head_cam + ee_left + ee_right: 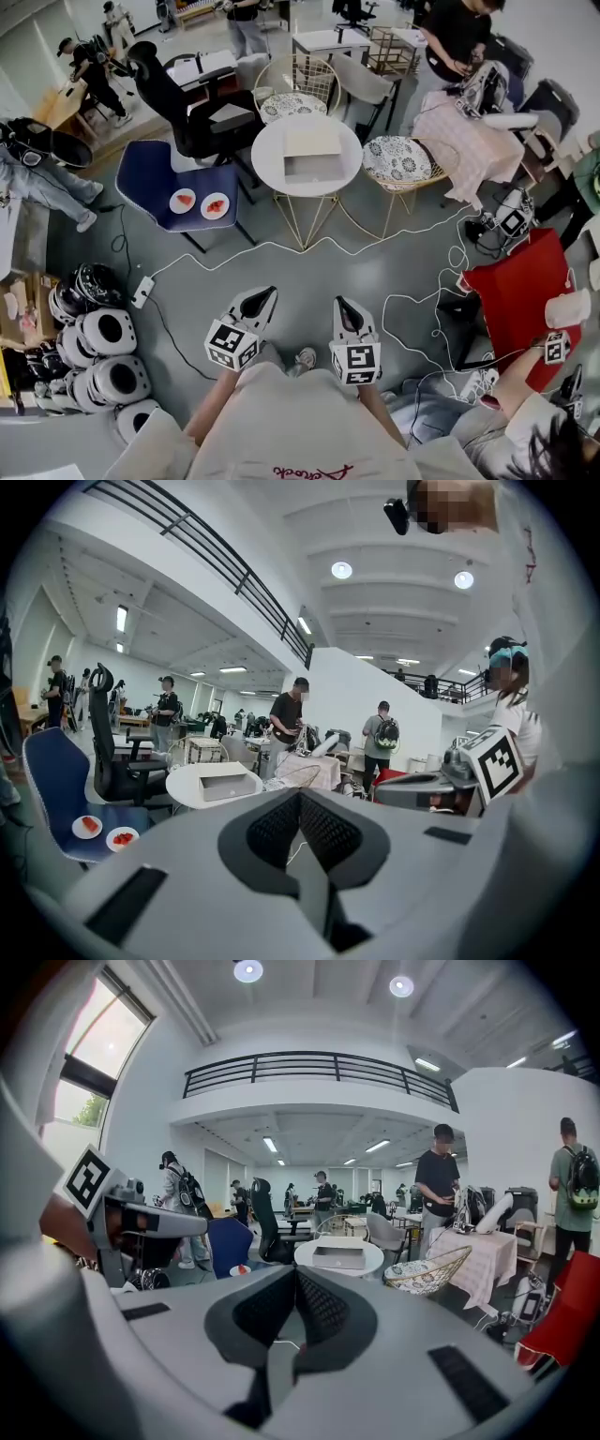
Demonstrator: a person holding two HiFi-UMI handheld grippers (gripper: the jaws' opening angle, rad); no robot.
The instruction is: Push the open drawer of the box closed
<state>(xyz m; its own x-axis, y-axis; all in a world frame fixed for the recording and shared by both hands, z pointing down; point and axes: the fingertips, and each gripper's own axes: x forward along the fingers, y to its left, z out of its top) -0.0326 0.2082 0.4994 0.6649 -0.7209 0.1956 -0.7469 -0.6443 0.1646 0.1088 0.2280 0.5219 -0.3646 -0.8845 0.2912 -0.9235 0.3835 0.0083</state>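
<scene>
A pale box (312,142) sits on a small round white table (267,155) well ahead of me, its drawer (312,168) pulled out toward me. The same box is small and far off in the left gripper view (228,784) and in the right gripper view (338,1257). My left gripper (266,298) and right gripper (343,306) are held low and close to my body, side by side, pointing toward the table. Both are far short of the box. The left gripper (300,794) and right gripper (296,1272) have their pads together with nothing between them.
A blue chair (150,173) with two plates of red food (199,202) stands left of the table, and a wire-frame chair (405,161) to its right. White cables (412,300) snake over the floor ahead. Helmets (98,352) pile at the left; a red object (516,291) and several people are around.
</scene>
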